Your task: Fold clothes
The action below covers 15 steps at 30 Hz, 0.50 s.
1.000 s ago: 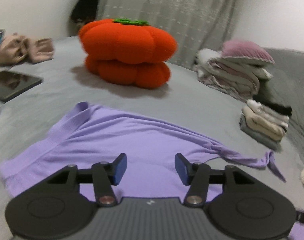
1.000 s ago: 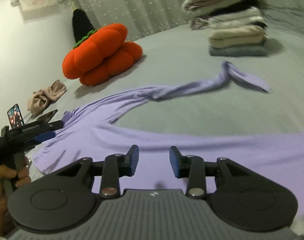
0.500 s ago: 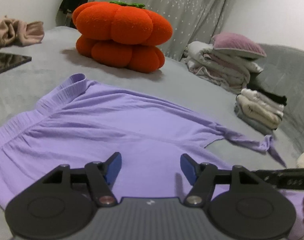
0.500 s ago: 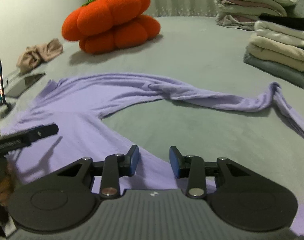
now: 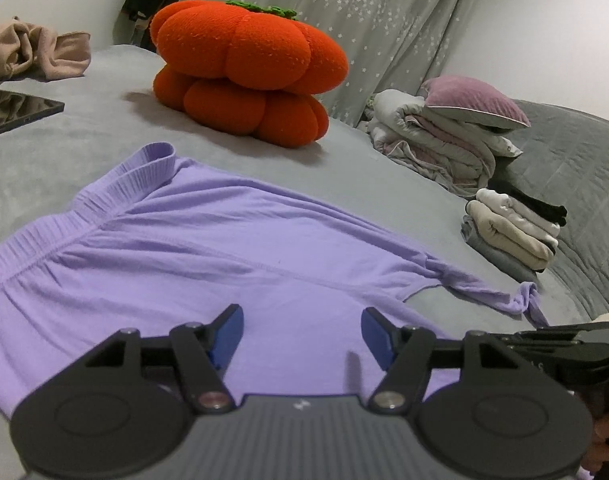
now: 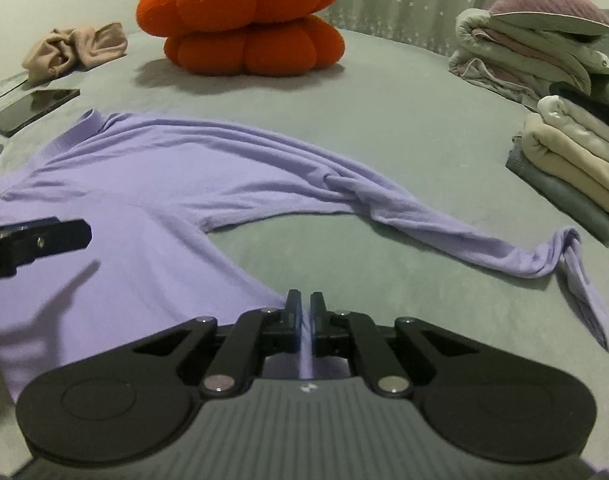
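We see soft, even indoor light, slightly dim, with faint shadows under the orange pumpkin cushion [image 6: 240,20]. Both fisheye views bend and darken at corners; detail stays mostly sharp.

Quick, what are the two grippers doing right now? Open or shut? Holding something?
Left gripper: open, holding nothing, over the purple garment.
Right gripper: just closed, pinching an edge of the purple garment.

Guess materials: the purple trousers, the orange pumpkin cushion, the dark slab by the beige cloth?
Purple trousers: thin matte jersey knit, likely; drapes limp, fine wrinkles, ribbed waistband. Orange pumpkin-shaped cushion: fuzzy plush or knit over soft stuffing; nubby surface, puffed lobes. Dark flat slab: glossy glass-like face, mirror reflections; probably a tablet or phone.
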Tool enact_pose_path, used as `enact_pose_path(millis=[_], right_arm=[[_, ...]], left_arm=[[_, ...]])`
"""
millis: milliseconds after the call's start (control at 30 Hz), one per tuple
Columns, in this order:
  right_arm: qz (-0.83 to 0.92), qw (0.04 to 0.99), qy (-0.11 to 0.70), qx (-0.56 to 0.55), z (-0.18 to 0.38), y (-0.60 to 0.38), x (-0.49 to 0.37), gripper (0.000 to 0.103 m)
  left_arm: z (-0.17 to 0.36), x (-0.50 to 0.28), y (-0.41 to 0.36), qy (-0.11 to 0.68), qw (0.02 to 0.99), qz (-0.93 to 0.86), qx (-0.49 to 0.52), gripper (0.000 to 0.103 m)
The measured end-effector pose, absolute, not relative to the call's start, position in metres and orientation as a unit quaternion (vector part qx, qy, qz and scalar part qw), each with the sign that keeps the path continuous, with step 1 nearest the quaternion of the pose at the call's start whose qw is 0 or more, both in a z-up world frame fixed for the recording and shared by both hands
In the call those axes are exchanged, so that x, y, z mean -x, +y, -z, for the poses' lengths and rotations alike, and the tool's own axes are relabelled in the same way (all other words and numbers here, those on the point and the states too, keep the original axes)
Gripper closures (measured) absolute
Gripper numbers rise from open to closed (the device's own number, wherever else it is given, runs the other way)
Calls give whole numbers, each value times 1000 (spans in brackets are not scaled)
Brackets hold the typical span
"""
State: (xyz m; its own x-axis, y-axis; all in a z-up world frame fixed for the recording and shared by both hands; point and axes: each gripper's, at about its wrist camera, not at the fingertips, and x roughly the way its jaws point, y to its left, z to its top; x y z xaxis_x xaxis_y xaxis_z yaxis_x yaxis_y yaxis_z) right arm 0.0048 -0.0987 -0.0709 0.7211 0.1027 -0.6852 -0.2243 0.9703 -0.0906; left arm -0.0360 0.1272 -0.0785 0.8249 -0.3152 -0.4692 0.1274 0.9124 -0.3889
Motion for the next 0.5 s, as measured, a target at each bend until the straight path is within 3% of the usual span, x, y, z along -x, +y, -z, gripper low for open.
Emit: enact_pose_path(millis=[100, 400, 500], right_arm=[[-89, 924, 362, 81, 69, -96, -4, 89], [-125, 923, 363, 30, 59, -83, -21, 88], [-148, 918, 368, 8, 55, -71, -33, 81]], left_arm=[[76, 36, 127, 275, 939, 117, 170, 37], [60, 37, 147, 258, 948, 63, 173, 37], [62, 33, 166, 260, 945, 43, 191, 39]])
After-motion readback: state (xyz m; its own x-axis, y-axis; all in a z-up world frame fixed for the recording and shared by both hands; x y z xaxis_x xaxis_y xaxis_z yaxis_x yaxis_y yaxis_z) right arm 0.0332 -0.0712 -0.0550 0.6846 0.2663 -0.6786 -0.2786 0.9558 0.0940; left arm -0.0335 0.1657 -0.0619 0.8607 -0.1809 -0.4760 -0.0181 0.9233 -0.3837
